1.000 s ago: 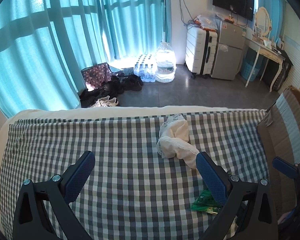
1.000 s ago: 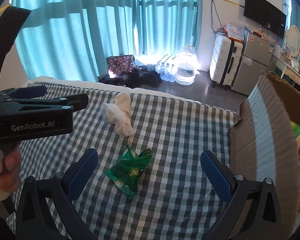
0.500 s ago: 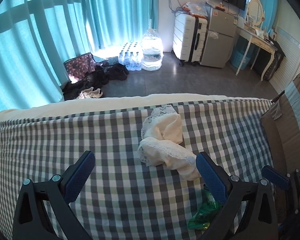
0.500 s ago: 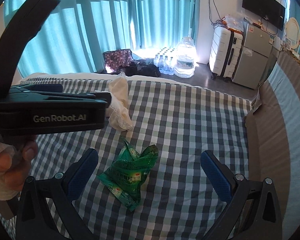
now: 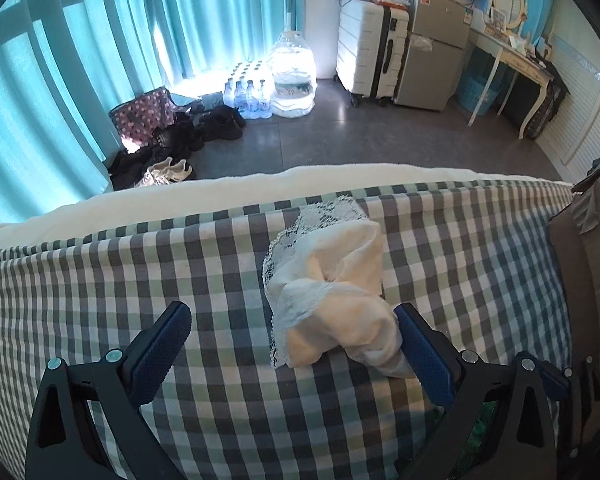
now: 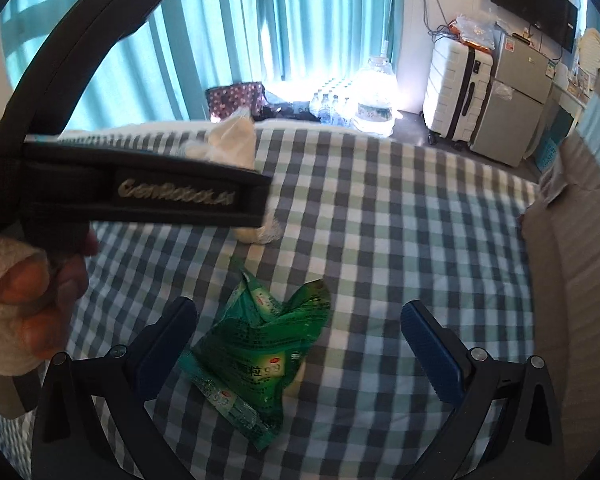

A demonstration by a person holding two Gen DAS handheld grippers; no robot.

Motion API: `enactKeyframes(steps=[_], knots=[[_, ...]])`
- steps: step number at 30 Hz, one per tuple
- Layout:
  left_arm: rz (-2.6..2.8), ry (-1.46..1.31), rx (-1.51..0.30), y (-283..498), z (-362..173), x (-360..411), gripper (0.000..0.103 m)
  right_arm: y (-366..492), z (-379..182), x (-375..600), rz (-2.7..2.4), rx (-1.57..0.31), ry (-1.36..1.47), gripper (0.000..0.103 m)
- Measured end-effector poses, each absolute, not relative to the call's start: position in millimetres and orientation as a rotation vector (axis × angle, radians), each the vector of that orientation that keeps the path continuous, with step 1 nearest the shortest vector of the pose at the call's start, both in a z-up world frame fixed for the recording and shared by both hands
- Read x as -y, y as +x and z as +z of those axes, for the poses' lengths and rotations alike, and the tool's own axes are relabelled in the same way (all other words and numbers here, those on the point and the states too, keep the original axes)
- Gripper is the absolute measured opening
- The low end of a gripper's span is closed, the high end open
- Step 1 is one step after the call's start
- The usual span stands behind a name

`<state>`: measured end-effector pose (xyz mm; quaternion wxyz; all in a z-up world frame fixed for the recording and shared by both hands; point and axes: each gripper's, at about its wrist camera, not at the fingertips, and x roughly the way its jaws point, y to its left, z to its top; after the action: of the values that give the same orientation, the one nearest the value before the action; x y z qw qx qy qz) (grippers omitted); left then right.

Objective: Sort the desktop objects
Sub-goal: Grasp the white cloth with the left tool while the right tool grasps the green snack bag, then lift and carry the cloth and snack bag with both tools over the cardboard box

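With both pairs of jaws spread wide and nothing gripped, the two tools hang over the checked cloth [image 5: 479, 264].

Left gripper [image 5: 296, 344]: blue pads apart. Rag [image 5: 331, 300], white with a lace edge, lies bunched between the fingers, nearer the right-hand finger; its lower end meets or overlaps that pad in this view, contact cannot be told. Left-hand finger is well clear of it. Rag rests on the cloth, near the far edge.

Right gripper [image 6: 300, 344]: blue pads apart. Green packet [image 6: 256, 348], crumpled, lies flat on the cloth between the fingers, closer to the left-hand finger, apparently not touching it. Right-hand finger is well apart from it.

In the right wrist view the left gripper's black body [image 6: 140, 196] crosses the frame at left, blurred, held by the left hand [image 6: 24, 312], which has a white wrap on one finger. Rag [image 6: 236, 144] shows partly behind that body, beyond the packet.

A brown box wall [image 6: 571, 264] stands at the cloth's right side.

Beyond the cloth: grey floor, teal curtains [image 5: 80, 60], water bottles [image 5: 248, 92], white suitcase [image 5: 369, 52].
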<state>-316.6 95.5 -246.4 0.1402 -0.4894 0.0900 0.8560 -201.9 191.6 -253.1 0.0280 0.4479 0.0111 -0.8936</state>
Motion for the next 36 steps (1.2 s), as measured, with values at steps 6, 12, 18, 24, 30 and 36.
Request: enactKeyframes(steps=[6, 12, 18, 24, 30, 36], knots=[[2.507, -1.436, -0.240, -317.8, -249.2, -91.0, 0.070, -201.0, -259.0, -189.5, -2.759, -0.088, 1.396, 0.091], [2.552, -1.436, -0.197, -312.7, -239.0, -76.9, 0.020, -203.2, -255.8, -193.6, -2.759, -0.087, 1.402, 0.066], [2.621, -1.467, -0.127, -308.8, -227.1, -52.9, 0.019, -205.8, -255.5, -191.8, -2.760, -0.102, 1.393, 0.048], [2.654, -1.440, -0.127, -292.0, -209.8, -37.1, 0.018, -204.0, -251.2, -188.6, -2.745, -0.082, 1.389, 0.040], [2.689, -1.402, -0.117, -273.0, -191.1, -30.2, 0.018, -193.3, -239.7, -187.9, -2.740, -0.046, 1.365, 0.038], [2.731, -1.347, -0.098, -249.8, -171.9, -23.0, 0.018, -182.1, -225.2, -190.8, -2.736, -0.014, 1.334, 0.038]])
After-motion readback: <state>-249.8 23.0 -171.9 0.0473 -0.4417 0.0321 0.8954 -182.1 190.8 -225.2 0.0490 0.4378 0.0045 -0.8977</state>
